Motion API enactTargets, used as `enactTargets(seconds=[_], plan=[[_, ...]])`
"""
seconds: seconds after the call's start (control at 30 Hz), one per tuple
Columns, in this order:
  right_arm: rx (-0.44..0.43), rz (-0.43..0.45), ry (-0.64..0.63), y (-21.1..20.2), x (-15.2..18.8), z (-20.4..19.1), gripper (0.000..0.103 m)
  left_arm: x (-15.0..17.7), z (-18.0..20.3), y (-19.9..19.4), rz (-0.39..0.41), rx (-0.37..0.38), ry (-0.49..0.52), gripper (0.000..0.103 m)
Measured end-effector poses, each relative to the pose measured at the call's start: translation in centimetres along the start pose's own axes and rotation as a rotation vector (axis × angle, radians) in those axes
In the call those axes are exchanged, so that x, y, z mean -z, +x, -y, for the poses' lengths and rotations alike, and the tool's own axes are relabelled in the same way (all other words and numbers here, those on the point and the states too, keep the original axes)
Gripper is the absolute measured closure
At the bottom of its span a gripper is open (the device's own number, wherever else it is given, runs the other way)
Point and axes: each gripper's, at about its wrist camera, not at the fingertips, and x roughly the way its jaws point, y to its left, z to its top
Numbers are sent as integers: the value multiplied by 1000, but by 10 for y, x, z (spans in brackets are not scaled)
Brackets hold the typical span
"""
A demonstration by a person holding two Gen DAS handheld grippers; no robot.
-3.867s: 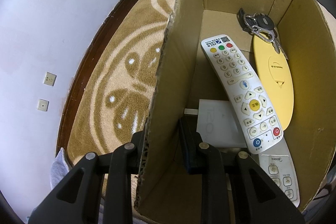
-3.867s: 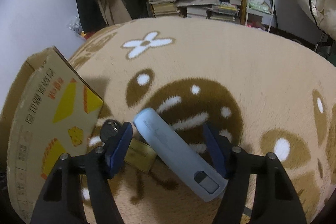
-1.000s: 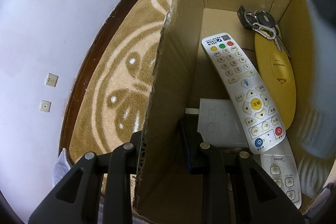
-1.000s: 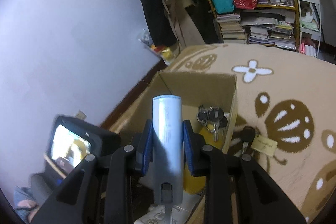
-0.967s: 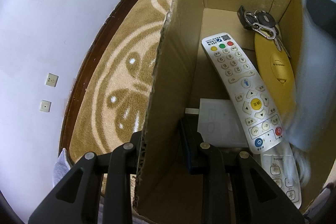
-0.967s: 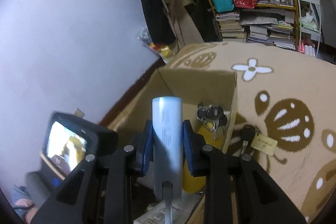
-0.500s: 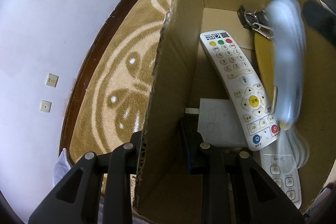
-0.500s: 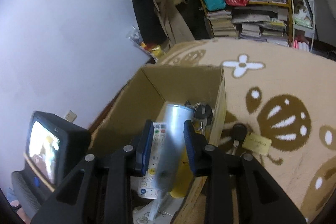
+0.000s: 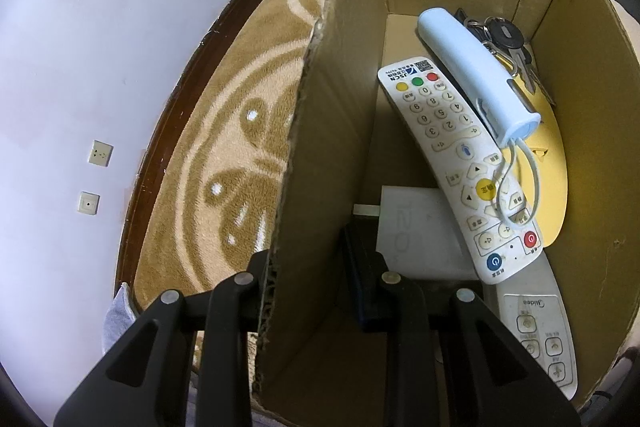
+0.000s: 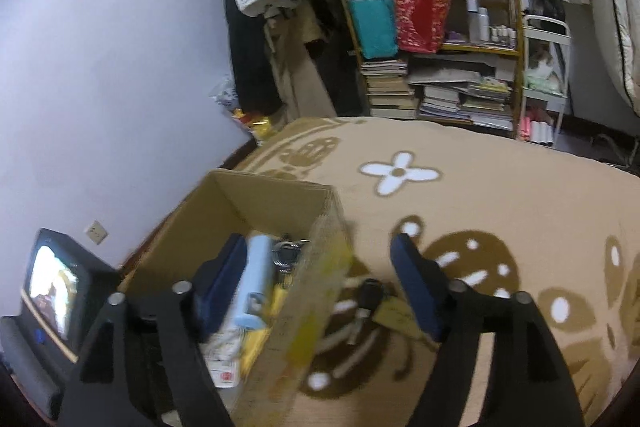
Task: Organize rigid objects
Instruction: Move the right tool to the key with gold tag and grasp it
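Our left gripper (image 9: 308, 279) is clamped tight on a cardboard wall, one finger each side, pointing steeply down. Our right gripper (image 10: 320, 283) is angled down too, its jaws opening wide with nothing pressed between the pads.

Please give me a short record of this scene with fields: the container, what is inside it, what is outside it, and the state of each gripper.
container: cardboard box on carpet
inside: pale blue case, white remote, key bunch, yellow flat object
outside: key with tag on carpet
left gripper: shut on the box wall
right gripper: opening, holds nothing
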Motion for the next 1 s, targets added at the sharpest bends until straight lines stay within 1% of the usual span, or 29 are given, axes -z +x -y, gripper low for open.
enactTargets(seconds=[0.07, 0.37, 0.47, 0.63, 0.87, 0.93, 0.97, 1.0], plan=[[11, -12, 33, 4, 1, 12, 15, 0, 0, 0, 1, 0, 1, 78], [72, -88, 125, 29, 17, 53, 15, 0, 0, 0, 0, 0, 1, 78], [84, -104, 146, 35, 23, 61, 15, 0, 0, 0, 0, 1, 0, 78], [92, -116, 157, 41, 30, 68, 15, 0, 0, 0, 0, 1, -1, 78], [68, -128, 164, 57, 39, 76, 15, 0, 1, 1, -1, 0, 1, 78], [66, -120, 143, 59, 40, 74, 16, 0, 1, 1, -1, -1, 2, 78], [67, -119, 132, 60, 41, 73, 18, 0, 1, 1, -1, 0, 2, 78], [63, -122, 111, 62, 42, 70, 23, 1, 2, 1, -1, 0, 2, 78]])
